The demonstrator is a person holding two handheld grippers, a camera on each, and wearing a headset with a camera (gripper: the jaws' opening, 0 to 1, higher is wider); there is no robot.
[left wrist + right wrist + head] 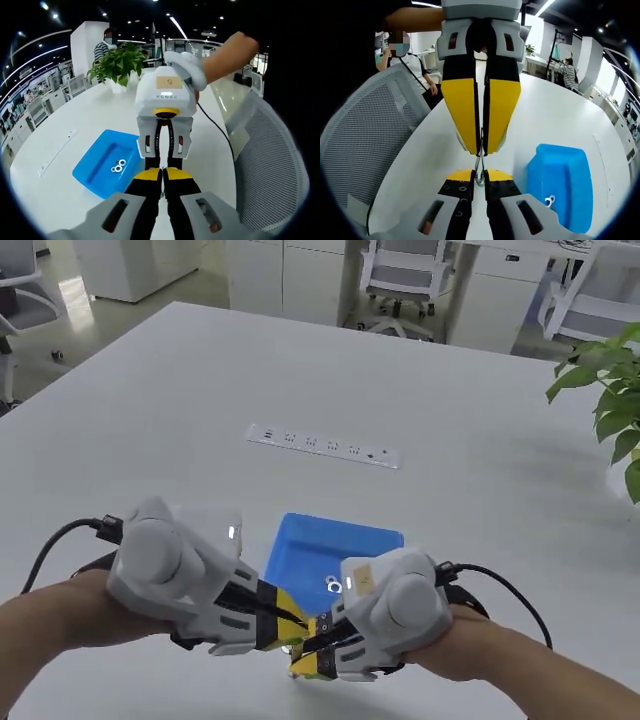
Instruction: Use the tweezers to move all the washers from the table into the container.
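Near the table's front edge my two grippers meet tip to tip over the white table [180,390]. The left gripper [288,620] comes in from the left and the right gripper [312,648] from the right. In the right gripper view, thin metal tweezers [480,170] run from my right gripper [480,176] up into the left gripper's [481,145] yellow jaws; both are shut on them. Just beyond stands the blue container [335,545] with washers [335,585] in it, also seen as container [100,165] with washers [118,166] and container [562,175] with washers [549,201].
A white power strip [322,446] lies across the middle of the table. A green plant [605,390] stands at the right edge. A mesh office chair [270,165] is behind the right hand. More chairs and desks stand beyond the far side, with people there.
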